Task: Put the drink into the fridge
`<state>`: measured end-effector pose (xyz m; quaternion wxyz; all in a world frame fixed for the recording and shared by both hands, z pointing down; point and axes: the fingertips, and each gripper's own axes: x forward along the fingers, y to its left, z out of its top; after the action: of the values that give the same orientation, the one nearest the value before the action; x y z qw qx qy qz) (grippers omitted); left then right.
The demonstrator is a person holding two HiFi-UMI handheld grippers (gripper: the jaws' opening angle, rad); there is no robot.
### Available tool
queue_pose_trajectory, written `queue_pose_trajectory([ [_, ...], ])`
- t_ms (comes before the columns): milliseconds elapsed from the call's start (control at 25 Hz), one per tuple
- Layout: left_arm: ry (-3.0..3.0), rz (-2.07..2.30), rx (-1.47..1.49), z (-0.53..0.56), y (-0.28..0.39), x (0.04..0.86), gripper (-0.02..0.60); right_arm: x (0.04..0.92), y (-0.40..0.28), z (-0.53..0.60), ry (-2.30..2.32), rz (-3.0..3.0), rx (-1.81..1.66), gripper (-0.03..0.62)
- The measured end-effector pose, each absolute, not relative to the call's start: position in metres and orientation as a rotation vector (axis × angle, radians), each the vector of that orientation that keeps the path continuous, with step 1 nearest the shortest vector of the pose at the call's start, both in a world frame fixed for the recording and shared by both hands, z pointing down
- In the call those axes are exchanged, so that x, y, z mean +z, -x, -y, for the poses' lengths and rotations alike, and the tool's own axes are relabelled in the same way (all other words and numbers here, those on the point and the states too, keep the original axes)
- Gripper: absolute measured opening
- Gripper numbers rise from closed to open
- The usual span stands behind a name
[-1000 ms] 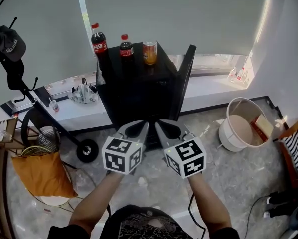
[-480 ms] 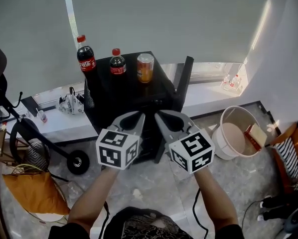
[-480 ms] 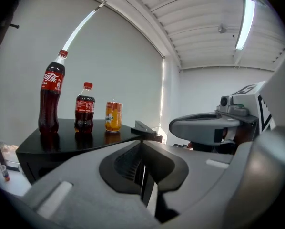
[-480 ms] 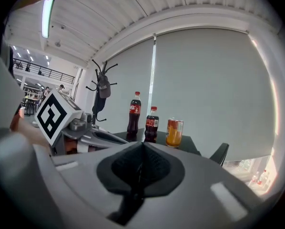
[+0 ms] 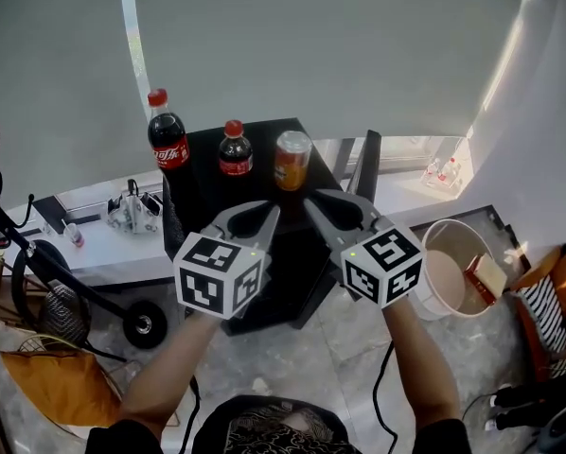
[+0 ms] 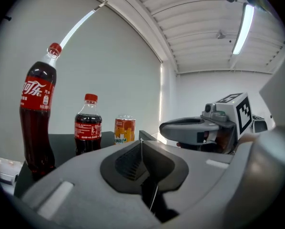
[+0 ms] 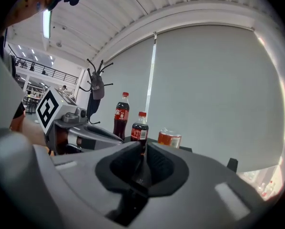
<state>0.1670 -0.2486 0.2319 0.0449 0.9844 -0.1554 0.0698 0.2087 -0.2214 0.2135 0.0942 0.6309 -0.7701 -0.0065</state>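
Three drinks stand upright in a row on top of the black fridge point(image 5: 264, 132): a tall cola bottle point(image 5: 167, 140) at the left, a short cola bottle point(image 5: 234, 151) in the middle and an orange can point(image 5: 291, 160) at the right. All three are apart from one another and none is inside the fridge. The fridge door point(image 5: 363, 170) appears to stand ajar at the right side, though the grippers cover much of its front.

Left gripper point(image 5: 267, 212): held in front of the fridge, below the short cola bottle, jaws fully together, nothing between them.

Right gripper point(image 5: 313, 202): held just beside the left one, its tips below the orange can. Its jaws have just been opening by a sliver and remain all but closed, with nothing between them.

Neither gripper touches any drink. A white bucket point(image 5: 423, 274) sits on the floor to the right of the fridge.
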Motion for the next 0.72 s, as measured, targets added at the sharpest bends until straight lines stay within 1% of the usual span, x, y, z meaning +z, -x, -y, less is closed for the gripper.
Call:
queue_pose_trajectory([
  [160,-3.004,0.487,0.219,0.262,-0.177,0.233,0.003,0.209,-0.223,0.237,-1.847,2.303,-0.025,0.037],
  [400,-2.991,0.584,0.242,0.273,-0.197,0.238,0.003,0.214,-0.251,0.261,-1.762,2.354,-0.023,0.091],
  [720,-2.891,0.855,0.216,0.288,-0.201,0.239,0.003,0.224,-0.267,0.293,-1.492,2.523,0.021,0.203],
])
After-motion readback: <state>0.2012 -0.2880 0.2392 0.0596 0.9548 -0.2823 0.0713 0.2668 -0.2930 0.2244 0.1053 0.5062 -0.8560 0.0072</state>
